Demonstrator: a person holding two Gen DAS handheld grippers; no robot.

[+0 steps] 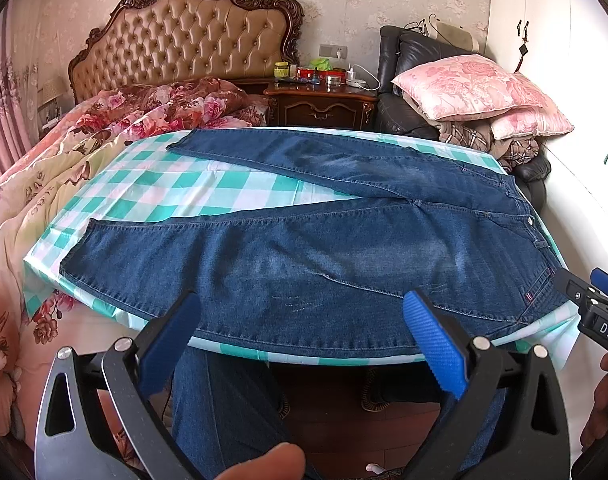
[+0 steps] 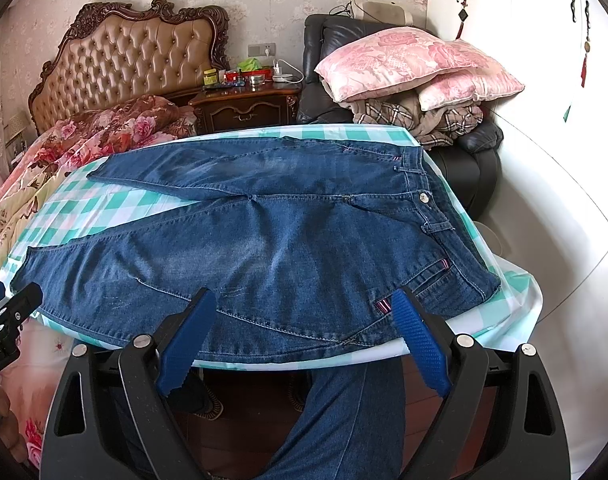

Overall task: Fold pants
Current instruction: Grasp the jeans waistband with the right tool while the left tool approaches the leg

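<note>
A pair of blue jeans (image 1: 323, 240) lies flat on a table with a green and white checked cloth (image 1: 176, 184). The legs spread apart toward the left and the waistband lies at the right. The jeans also show in the right wrist view (image 2: 288, 236). My left gripper (image 1: 304, 312) is open and empty, hovering over the near leg at the table's front edge. My right gripper (image 2: 304, 308) is open and empty, over the near hip by the pocket. The right gripper shows at the right edge of the left wrist view (image 1: 595, 296); the left gripper shows at the left edge of the right wrist view (image 2: 8, 312).
A bed with floral bedding (image 1: 64, 152) lies to the left, with a tufted headboard (image 1: 184, 40). A cluttered nightstand (image 1: 319, 100) and a dark chair piled with pink pillows (image 1: 475, 88) stand behind the table. A white wardrobe (image 2: 543, 40) is at the right. The person's legs (image 2: 343, 420) are below the table edge.
</note>
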